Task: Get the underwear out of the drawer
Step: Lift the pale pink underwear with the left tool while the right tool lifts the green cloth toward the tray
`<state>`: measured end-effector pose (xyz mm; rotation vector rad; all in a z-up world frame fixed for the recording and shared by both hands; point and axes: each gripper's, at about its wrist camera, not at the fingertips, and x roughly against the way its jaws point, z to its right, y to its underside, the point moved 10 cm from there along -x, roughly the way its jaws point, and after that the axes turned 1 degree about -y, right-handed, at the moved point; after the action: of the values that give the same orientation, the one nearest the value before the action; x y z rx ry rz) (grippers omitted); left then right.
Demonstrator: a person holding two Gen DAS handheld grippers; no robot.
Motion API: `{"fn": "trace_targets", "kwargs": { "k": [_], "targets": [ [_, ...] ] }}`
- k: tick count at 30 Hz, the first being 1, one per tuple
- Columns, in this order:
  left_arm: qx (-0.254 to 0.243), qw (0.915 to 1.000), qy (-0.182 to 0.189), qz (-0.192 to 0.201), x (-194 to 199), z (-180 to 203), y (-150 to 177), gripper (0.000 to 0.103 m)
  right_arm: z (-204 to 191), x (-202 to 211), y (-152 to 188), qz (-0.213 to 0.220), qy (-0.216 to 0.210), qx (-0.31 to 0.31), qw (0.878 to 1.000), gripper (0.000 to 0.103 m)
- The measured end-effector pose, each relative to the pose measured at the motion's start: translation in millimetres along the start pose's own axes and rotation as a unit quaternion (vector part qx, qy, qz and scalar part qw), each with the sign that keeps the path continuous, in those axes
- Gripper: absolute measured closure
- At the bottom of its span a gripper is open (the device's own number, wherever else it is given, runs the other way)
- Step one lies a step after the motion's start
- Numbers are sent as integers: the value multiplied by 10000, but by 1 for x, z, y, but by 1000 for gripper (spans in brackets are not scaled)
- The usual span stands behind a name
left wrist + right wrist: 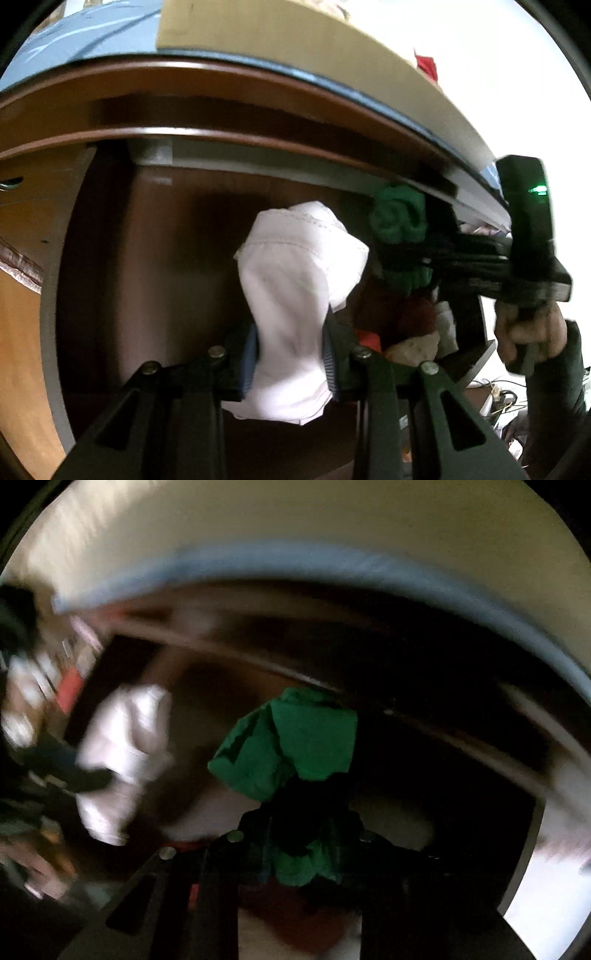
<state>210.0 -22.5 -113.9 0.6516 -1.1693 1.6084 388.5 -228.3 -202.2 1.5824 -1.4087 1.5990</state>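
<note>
My left gripper (291,332) is shut on a piece of white underwear (291,295), which bulges up between the blue pads and hangs below them. It is held over the open brown drawer (147,258). To the right, a hand (528,332) holds my right gripper (402,258), shut on crumpled green underwear (399,218) just under the drawer's upper frame. In the blurred right wrist view the green underwear (295,738) is pinched in the right gripper (299,827), with cloth showing above and below the jaws. The white underwear (122,746) hangs at the left.
More clothes lie in the drawer's right part: a red cloth (413,317) and a pale patterned one (413,347). Above the drawer runs a wooden bed frame (221,88) with a blue sheet (74,33). Cables lie on the floor at the lower right (498,398).
</note>
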Motion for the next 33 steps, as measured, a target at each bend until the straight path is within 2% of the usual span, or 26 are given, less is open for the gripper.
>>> {"fn": "trace_targets", "kwargs": {
  "k": [3,5,7,11,13,17,20,23,24,27,33],
  "targets": [
    [-17,9999,70,126,-2,4,-2,74,-9,12,1,358,-813,-780,9930,77],
    [-21,9997,109,205,4,6,-2,74,-17,16,3,634,-1430,-1358,9783,77],
    [7,9994,153,322,11,6,-2,74,-24,17,6,884,-1843,-1713,9638,77],
    [95,9982,230,552,17,9,-2,74,-48,21,5,1275,-2397,-2172,9376,77],
    [88,9975,230,665,26,9,-3,74,-54,17,0,1385,-2428,-2260,9332,77],
    [1,9958,140,907,44,9,-5,74,-58,20,5,1473,-2285,-2058,9401,77],
    [-101,9937,82,1110,58,12,-8,74,-42,48,11,1630,-2089,-1920,9450,77],
    [-146,9914,160,1290,71,16,-10,74,-43,82,22,1743,-2137,-1896,9423,77],
    [-176,9903,182,1365,76,17,-11,74,-39,102,36,1787,-2130,-1859,9424,77],
    [-274,9865,243,1595,92,24,-15,74,-53,126,33,1946,-1996,-1637,9463,77],
    [-456,9796,24,1956,117,29,-31,74,-65,154,23,2116,-1966,-1472,9460,77]
  ]
}}
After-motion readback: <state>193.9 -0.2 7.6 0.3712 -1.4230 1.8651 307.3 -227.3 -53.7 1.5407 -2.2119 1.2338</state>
